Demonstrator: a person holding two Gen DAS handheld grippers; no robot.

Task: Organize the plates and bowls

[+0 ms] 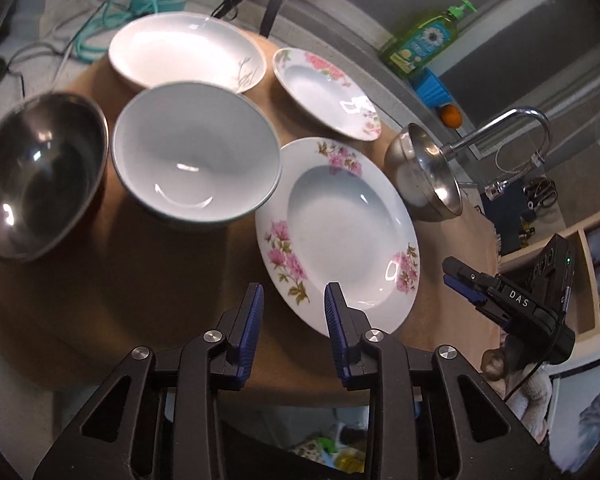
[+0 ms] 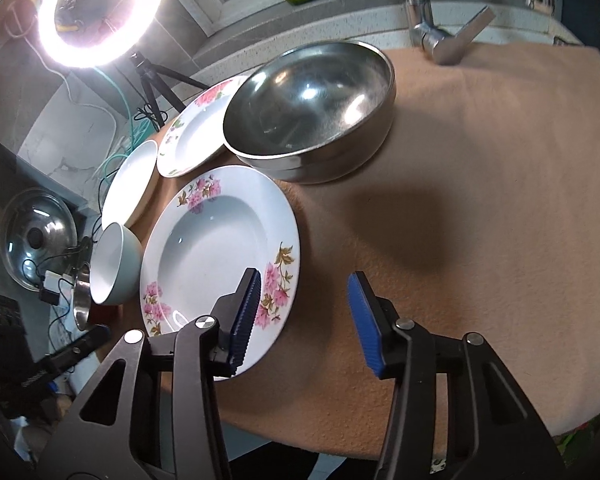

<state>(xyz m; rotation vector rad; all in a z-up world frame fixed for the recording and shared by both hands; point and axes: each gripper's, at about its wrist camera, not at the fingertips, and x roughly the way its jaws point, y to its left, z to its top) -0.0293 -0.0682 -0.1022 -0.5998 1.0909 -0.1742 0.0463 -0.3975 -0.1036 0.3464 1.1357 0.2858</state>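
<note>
Both grippers stood open by the near floral plate point(image 1: 336, 236), gripping nothing.

Left gripper point(image 1: 294, 312) had the plate's rim at 1 o'clock; right gripper point(image 2: 304, 312) had it at 10 o'clock, one finger point(image 2: 246, 312) above the rim; bowls lay beyond on the cloth-covered bench point(image 2: 480, 184).

L cam: close, above cloth's near edge, facing dishes. R cam: from right. Both share floral plate point(image 1: 336, 232) point(image 2: 220, 256).

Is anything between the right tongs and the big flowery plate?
No, nothing is. The right tongs are open and empty, one finger already over the big flowery plate, the other over bare cloth.
</note>
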